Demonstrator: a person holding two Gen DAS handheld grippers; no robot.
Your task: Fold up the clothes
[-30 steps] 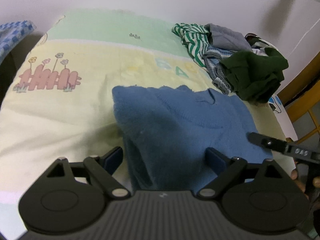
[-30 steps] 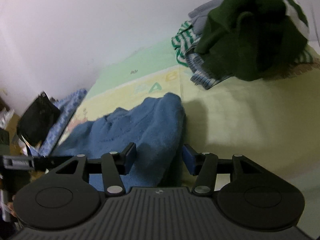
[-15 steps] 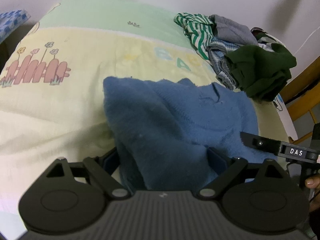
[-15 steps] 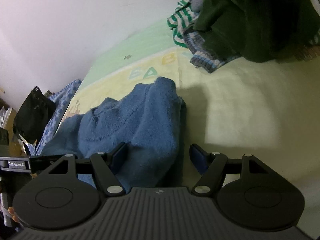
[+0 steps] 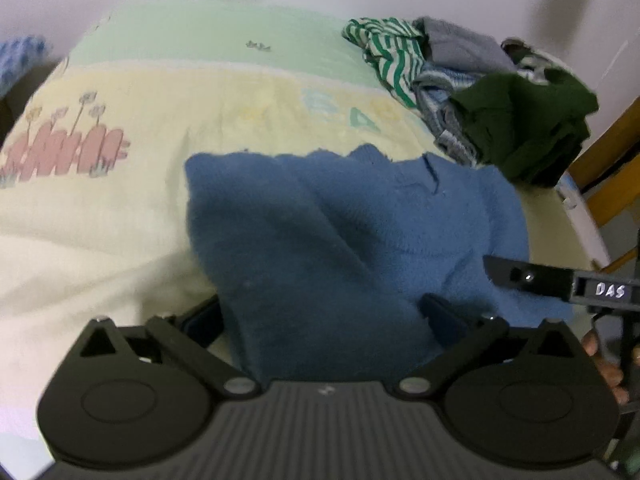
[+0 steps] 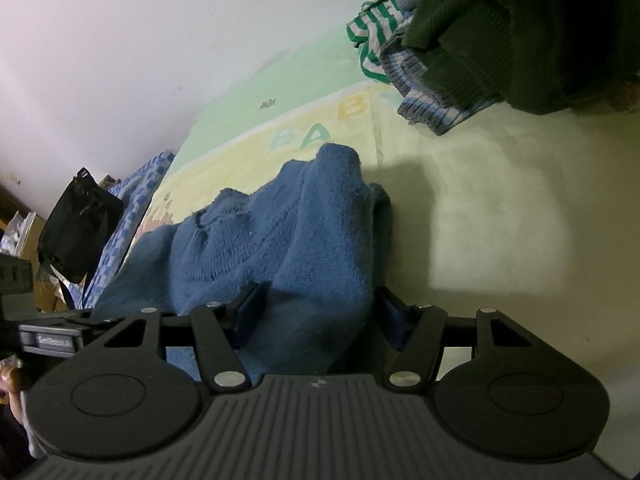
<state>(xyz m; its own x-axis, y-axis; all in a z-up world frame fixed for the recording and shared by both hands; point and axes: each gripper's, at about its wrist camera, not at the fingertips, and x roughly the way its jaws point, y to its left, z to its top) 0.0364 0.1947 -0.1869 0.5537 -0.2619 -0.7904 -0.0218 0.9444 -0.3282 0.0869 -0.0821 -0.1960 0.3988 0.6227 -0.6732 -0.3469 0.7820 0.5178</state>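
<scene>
1 blue sweater lies on 1 printed blanket. Behind the sweater, at the blanket's far right corner, sits 1 heap of clothes with at least 4 garments showing: 1 green-and-white striped piece, 1 grey piece, 1 blue-and-grey striped knit and 1 dark green garment. 2 grippers flank the sweater. Left of the sweater, off the blanket, stands 1 black bag.

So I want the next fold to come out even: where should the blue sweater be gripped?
Judging by its pose, take the blue sweater by its near edge, one corner per gripper, coming in low from the near side. It lies with that edge toward both grippers, and the left gripper and right gripper already straddle folds there with fingers apart.
</scene>
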